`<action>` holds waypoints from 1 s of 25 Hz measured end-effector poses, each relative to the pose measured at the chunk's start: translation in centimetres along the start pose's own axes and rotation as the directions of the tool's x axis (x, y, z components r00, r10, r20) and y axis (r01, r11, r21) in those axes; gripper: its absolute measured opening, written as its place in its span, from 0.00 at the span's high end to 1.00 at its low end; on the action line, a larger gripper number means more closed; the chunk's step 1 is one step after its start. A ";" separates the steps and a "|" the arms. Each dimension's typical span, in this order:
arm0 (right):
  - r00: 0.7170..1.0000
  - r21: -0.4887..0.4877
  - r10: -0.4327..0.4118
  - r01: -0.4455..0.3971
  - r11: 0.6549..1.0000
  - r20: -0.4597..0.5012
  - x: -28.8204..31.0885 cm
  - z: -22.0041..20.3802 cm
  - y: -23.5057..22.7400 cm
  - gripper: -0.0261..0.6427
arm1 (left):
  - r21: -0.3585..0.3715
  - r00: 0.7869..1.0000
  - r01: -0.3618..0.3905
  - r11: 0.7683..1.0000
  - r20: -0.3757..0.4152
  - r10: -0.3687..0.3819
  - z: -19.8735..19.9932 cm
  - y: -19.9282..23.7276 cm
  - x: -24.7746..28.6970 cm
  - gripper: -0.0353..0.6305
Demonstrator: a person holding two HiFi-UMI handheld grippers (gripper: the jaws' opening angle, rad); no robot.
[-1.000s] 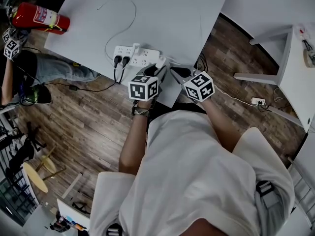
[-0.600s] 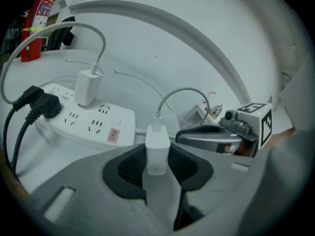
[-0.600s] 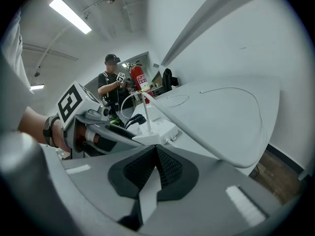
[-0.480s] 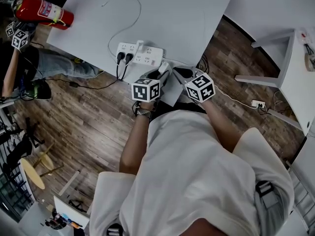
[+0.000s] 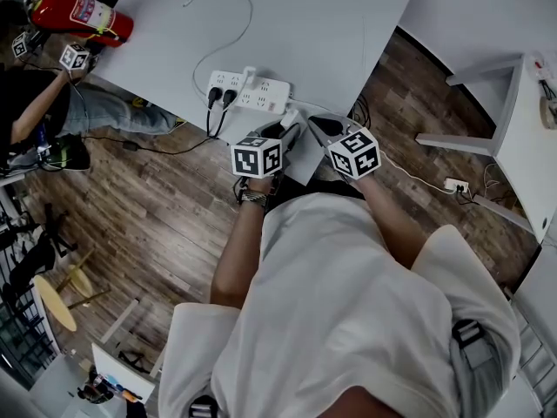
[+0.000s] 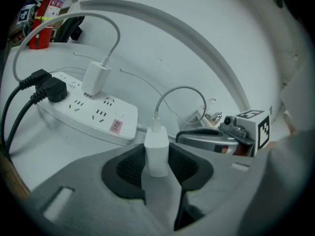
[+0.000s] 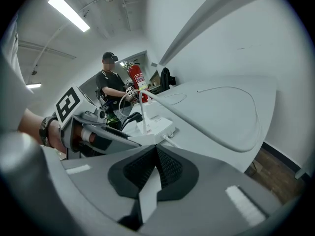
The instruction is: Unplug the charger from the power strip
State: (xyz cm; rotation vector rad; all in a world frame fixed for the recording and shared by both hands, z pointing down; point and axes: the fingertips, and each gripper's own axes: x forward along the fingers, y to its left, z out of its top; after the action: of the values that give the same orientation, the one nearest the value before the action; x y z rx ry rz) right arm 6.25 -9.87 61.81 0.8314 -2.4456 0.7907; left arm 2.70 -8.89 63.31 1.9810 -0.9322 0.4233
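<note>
Right hand-held gripper (image 7: 154, 149): jaws together, nothing between. White power strip (image 7: 156, 127): on counter (image 7: 221, 117), near its edge. Person (image 7: 110, 90), red fire extinguisher (image 7: 134, 80): background.

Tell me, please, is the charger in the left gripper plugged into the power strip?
Unplugged: the left gripper holds the charger clear of the power strip; a second charger sits plugged in.

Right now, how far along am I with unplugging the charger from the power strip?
Done: one white charger is out of the power strip, its cable looping behind it. In hand: the left gripper is clamped on it, clear of the strip; the right gripper is shut and empty. Left: setting it down. A second white charger and two black plugs sit in the strip's sockets.
</note>
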 end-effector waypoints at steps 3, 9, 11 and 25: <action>1.000 0.004 -0.004 0.004 1.000 0.005 0.0 -0.1 0.0 0.96 | -0.007 1.000 -0.025 1.000 0.013 0.025 0.0 0.6 0.0 0.71; 1.000 0.012 -0.008 0.008 1.000 0.002 -0.4 -0.4 0.2 0.96 | 0.003 0.997 -0.075 0.997 0.022 0.075 -0.3 1.1 0.0 0.67; 1.000 0.011 -0.006 0.006 1.000 -0.001 -0.3 -0.4 0.3 0.96 | -0.009 0.996 -0.085 0.996 0.029 0.086 -0.5 1.4 -0.1 0.65; 1.000 -0.001 0.014 -0.014 1.000 -0.003 0.4 0.3 1.5 0.96 | -0.008 0.985 -0.169 0.986 0.022 0.169 -2.2 3.0 -2.3 0.59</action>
State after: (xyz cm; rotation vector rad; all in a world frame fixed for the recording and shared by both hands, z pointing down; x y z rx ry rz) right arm 4.92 -9.28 61.29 0.8124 -2.4514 0.7947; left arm -0.99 -7.06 64.84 1.9118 -1.1195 0.4937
